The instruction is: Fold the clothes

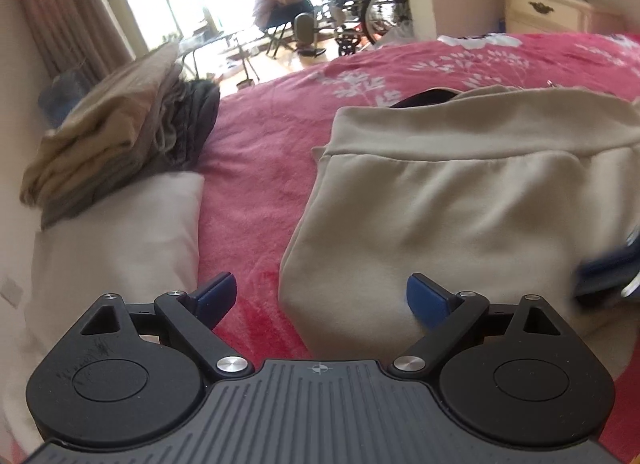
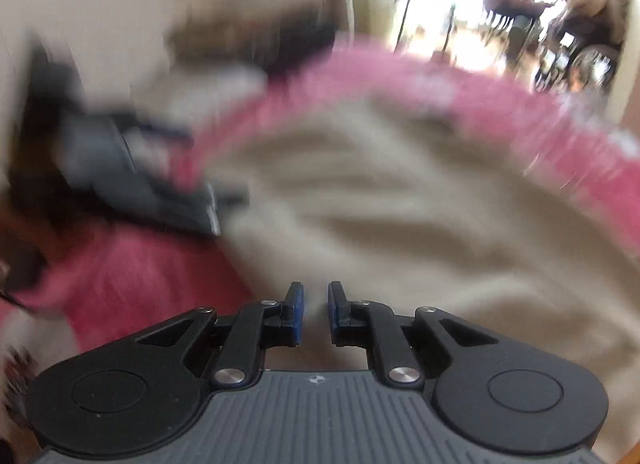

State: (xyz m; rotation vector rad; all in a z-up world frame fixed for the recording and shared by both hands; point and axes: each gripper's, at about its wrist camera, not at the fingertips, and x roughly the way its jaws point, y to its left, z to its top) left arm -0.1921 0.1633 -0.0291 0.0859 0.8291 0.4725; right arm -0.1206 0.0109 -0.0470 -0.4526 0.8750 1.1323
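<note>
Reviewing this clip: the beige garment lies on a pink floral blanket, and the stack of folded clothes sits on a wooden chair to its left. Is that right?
Not quite. The stack of folded clothes rests on a white pillow, not a wooden chair, as the left wrist view shows. The rest holds: the beige garment lies on the pink floral blanket, with the stack to its left.

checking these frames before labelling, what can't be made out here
- Right wrist view: motion blur smears the beige garment; whether the narrowly parted right tongs pinch cloth can't be told.
- Right wrist view: the left tongs are a dark blur.
- Left wrist view: the beige garment is cut off by the right edge and the left tongs body.
- Left wrist view: the folded pile is soft; separate items unclear.
</note>
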